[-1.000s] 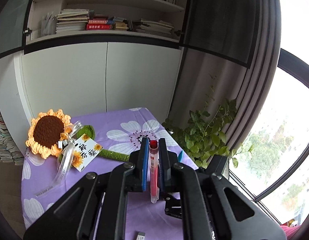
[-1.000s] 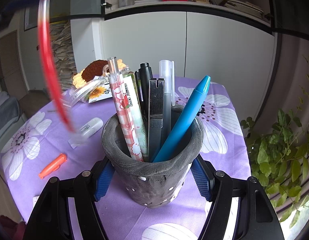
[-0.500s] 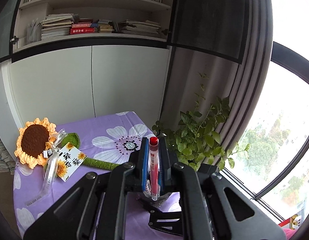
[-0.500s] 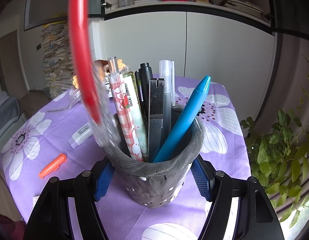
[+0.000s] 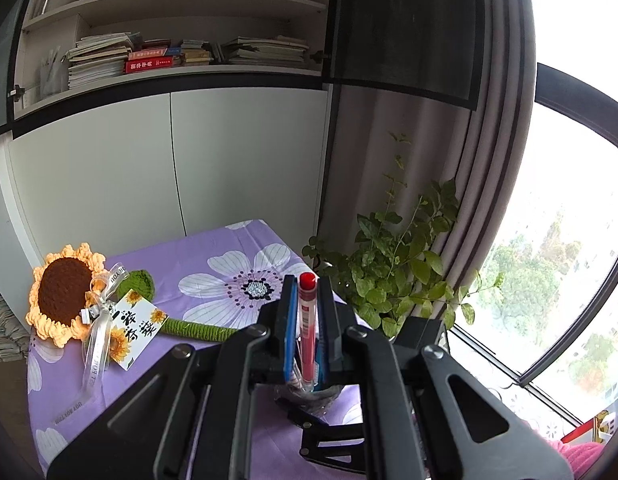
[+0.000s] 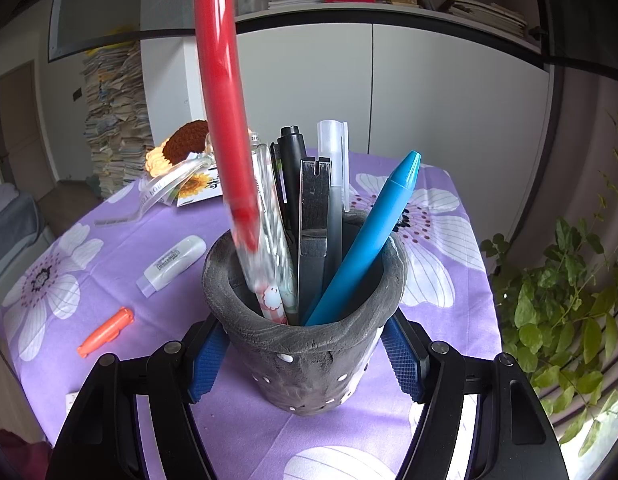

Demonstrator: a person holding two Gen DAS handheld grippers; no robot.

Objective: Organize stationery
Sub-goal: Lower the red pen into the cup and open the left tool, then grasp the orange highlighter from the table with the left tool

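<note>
Over the grey pen pot: red pen going in, crowding is the risk.
Left gripper (image 5: 305,332) pinches the red pen (image 5: 307,332) upright, its tip just inside the pot (image 6: 305,344), which the right gripper (image 6: 305,354) clamps on the purple tablecloth (image 6: 109,280). Released here, it could snag the strawberry-print pen (image 6: 271,288) or jam against the black pen (image 6: 291,176).

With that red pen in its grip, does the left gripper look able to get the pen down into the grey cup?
Probably yes. The left gripper holds the red pen with its tip already inside the rim of the grey cup, in a gap beside the pink patterned pen. The right gripper steadies the cup.
</note>
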